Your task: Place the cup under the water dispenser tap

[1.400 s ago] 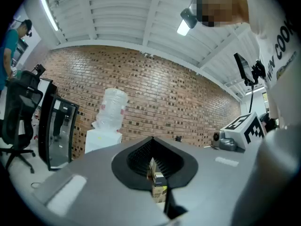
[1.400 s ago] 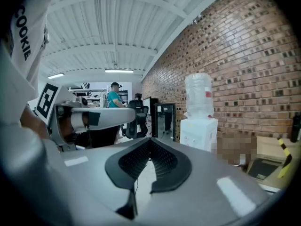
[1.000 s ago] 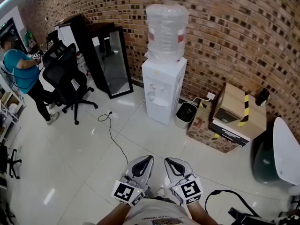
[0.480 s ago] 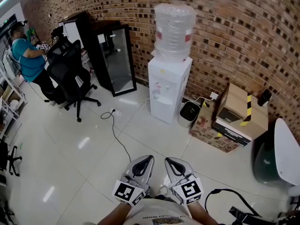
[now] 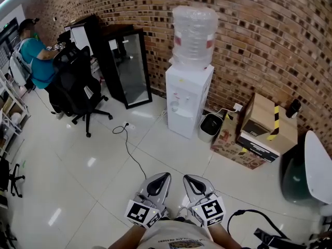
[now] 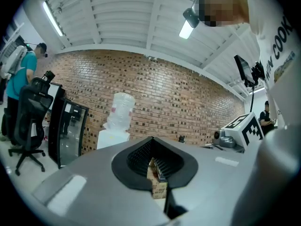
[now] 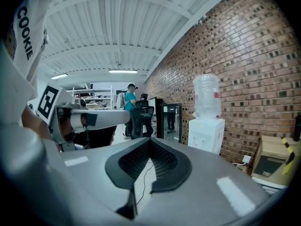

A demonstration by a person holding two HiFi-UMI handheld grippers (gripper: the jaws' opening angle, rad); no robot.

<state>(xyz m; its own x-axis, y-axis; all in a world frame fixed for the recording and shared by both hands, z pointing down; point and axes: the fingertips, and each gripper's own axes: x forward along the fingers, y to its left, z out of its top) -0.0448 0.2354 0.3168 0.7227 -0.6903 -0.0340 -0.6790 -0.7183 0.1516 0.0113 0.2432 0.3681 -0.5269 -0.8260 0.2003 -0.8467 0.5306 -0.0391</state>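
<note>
The white water dispenser (image 5: 188, 100) stands against the brick wall with a clear bottle (image 5: 195, 32) on top. It also shows in the left gripper view as the dispenser (image 6: 112, 136) and in the right gripper view as the dispenser (image 7: 206, 133). No cup shows in any view. My left gripper (image 5: 162, 177) and right gripper (image 5: 190, 179) are side by side at the bottom of the head view, well short of the dispenser. The left gripper (image 6: 151, 140) is shut with nothing held. The right gripper (image 7: 149, 141) is shut and empty too.
A black office chair (image 5: 78, 90) and a person (image 5: 35, 56) are at the far left, beside a black glass-door cabinet (image 5: 129, 66). A small bin (image 5: 209, 127) and cardboard boxes (image 5: 259, 128) sit right of the dispenser. A cable (image 5: 127, 149) trails across the white floor.
The dispenser sits further right and a little lower in the head view. The person at the left has moved behind the chair. Both grippers stay shut, side by side.
</note>
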